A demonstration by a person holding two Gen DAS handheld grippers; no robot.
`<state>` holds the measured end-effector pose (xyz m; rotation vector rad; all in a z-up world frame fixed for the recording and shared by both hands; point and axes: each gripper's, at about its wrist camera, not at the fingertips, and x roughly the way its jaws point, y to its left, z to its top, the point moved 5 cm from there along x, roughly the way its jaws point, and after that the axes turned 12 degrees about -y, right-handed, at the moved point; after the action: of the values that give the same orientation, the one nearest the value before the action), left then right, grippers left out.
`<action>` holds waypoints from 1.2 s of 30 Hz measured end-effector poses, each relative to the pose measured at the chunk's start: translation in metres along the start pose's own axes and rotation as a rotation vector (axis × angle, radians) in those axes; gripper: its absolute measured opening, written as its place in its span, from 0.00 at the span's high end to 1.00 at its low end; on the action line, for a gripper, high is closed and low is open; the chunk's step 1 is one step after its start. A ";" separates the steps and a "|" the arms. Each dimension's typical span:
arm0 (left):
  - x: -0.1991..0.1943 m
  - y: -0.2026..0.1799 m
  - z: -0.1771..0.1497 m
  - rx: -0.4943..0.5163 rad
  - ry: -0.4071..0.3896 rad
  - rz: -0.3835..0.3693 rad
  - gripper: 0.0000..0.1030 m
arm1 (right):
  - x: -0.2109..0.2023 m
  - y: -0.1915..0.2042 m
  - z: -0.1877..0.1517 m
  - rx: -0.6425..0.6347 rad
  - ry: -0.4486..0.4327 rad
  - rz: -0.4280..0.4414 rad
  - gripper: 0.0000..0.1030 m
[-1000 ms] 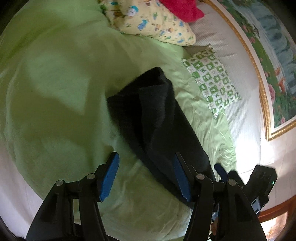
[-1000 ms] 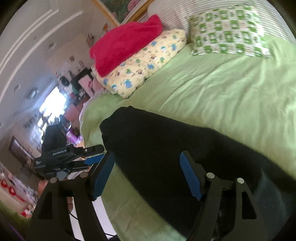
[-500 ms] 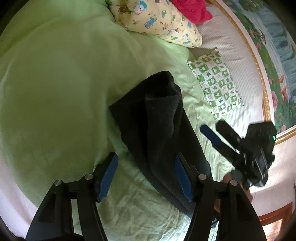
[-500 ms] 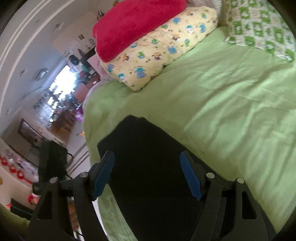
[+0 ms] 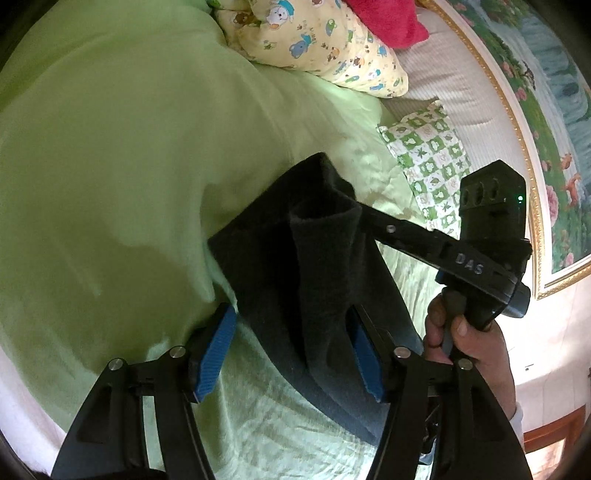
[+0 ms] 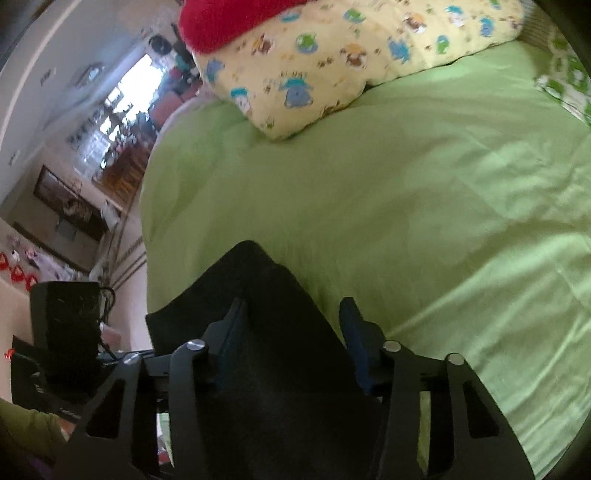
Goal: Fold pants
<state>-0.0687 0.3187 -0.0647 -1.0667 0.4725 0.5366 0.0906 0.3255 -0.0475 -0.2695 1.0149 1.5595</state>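
The black pants [image 5: 317, 280] lie on the light green bedspread [image 5: 110, 166], their near part lifted in a fold. The left hand-held gripper [image 5: 291, 358] stands with its blue-padded fingers [image 5: 216, 354] wide apart, one on either side of the pants' near part. Just beyond, the right hand-held gripper [image 5: 364, 216] reaches in with its tips hidden behind the raised fold of the pants, a bare hand [image 5: 469, 354] around its handle. Past the pants lie a green-and-white checked cushion [image 5: 428, 158], a yellow cartoon-print pillow [image 5: 317, 40] and a red blanket [image 5: 388, 18].
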 end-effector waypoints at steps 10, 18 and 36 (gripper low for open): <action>-0.005 -0.010 0.001 0.061 -0.002 0.002 0.84 | -0.023 0.015 -0.005 0.024 -0.098 0.026 0.81; -0.030 -0.053 0.003 0.111 -0.038 -0.090 0.84 | -0.087 0.021 -0.010 0.107 -0.267 0.074 0.82; -0.065 -0.184 -0.054 0.310 0.011 -0.292 0.84 | -0.226 0.006 -0.064 0.198 -0.522 0.065 0.83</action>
<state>-0.0111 0.1876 0.0788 -0.8220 0.3859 0.1907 0.1253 0.1241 0.0689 0.2992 0.7578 1.4653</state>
